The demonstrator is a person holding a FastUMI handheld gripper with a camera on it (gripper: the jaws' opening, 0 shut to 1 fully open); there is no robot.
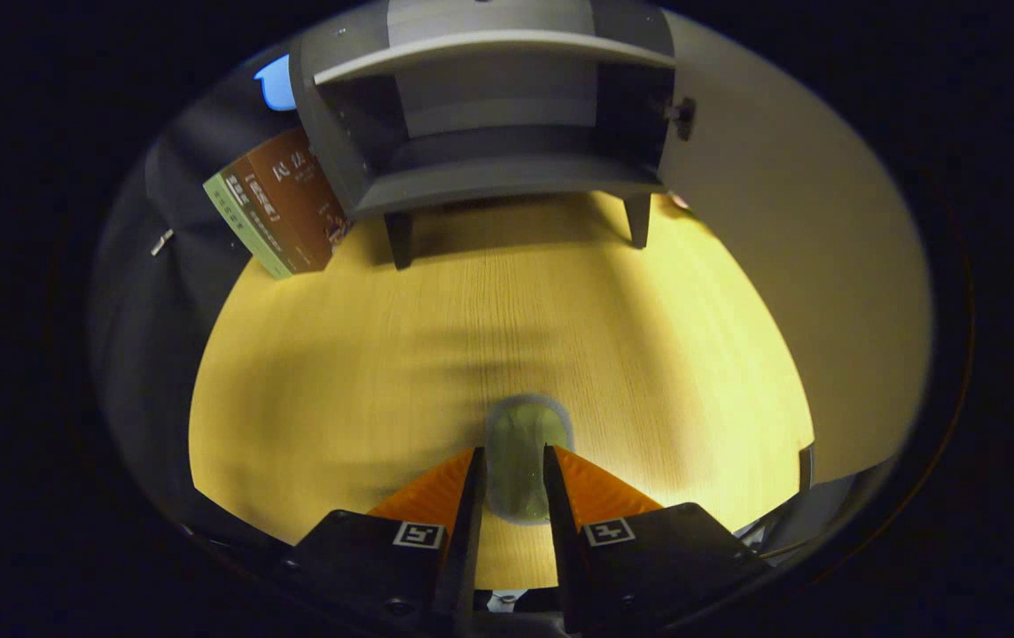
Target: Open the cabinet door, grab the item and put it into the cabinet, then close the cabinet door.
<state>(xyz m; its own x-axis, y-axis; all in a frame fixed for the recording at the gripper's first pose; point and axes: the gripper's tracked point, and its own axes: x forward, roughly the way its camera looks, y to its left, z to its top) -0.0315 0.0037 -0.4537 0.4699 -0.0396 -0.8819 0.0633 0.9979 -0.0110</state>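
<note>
1. Gripper view: gripper (512,474) fingers clamp the small green, grey-rimmed oval item (520,461) between them.
2. Grey wooden cabinet (489,115), door (791,266) swung open, lies straight ahead, well beyond the fingertips, across the yellow tabletop (471,319).

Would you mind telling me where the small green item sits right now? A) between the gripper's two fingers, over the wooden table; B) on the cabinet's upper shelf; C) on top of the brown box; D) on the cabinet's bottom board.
A: the green item lies between the two fingers of the gripper, which flank it on both sides, above the wooden table, well short of the open cabinet.
</note>
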